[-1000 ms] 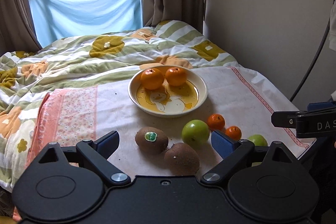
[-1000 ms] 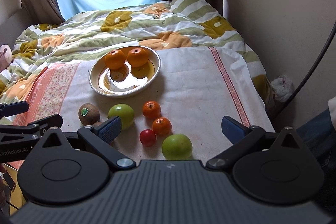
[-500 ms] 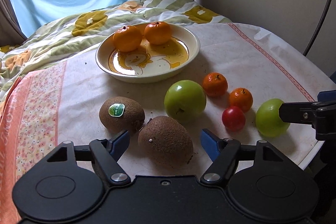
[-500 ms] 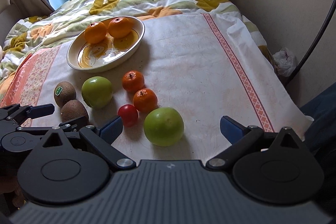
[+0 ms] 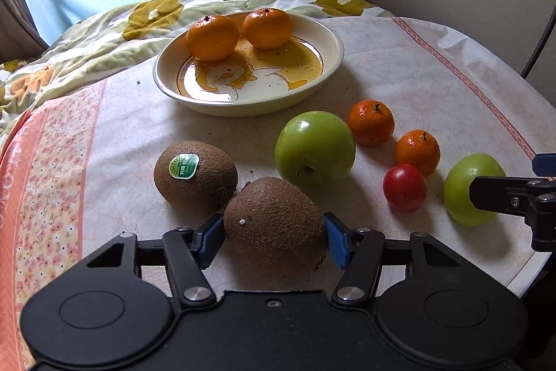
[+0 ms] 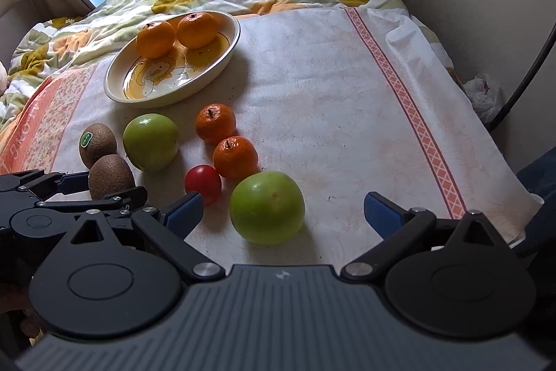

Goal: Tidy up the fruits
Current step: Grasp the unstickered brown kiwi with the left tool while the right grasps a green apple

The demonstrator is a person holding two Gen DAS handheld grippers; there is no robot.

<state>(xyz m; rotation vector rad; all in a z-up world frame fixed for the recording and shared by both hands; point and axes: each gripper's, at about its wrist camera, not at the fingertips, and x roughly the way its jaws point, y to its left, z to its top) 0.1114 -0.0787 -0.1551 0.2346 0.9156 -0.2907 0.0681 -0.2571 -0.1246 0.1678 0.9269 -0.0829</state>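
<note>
A cream plate (image 5: pixel 333 40) with a duck picture holds two oranges (image 5: pixel 212 37). On the cloth in front lie a stickered kiwi (image 5: pixel 194 172), a plain kiwi (image 5: pixel 274 225), a green apple (image 5: pixel 314 150), two small mandarins (image 5: pixel 371 122), a red tomato (image 5: pixel 405 186) and a second green apple (image 6: pixel 267 207). My left gripper (image 5: pixel 274 228) is closing, and its blue pads touch both sides of the plain kiwi. My right gripper (image 6: pixel 283 204) is open, its fingers wide on either side of the second green apple without touching it.
The fruit lies on a white cloth with pink borders (image 6: pixel 410 106) over a table whose edge is close on the right. A rumpled flowered quilt (image 5: pixel 104 33) lies behind the plate. A wall and a dark cable (image 6: pixel 535 65) stand at the right.
Both grippers have come down and forward toward the fruit. The left jaws narrowed from wide apart onto the plain kiwi. The right jaws stayed wide, now around the near green apple.
</note>
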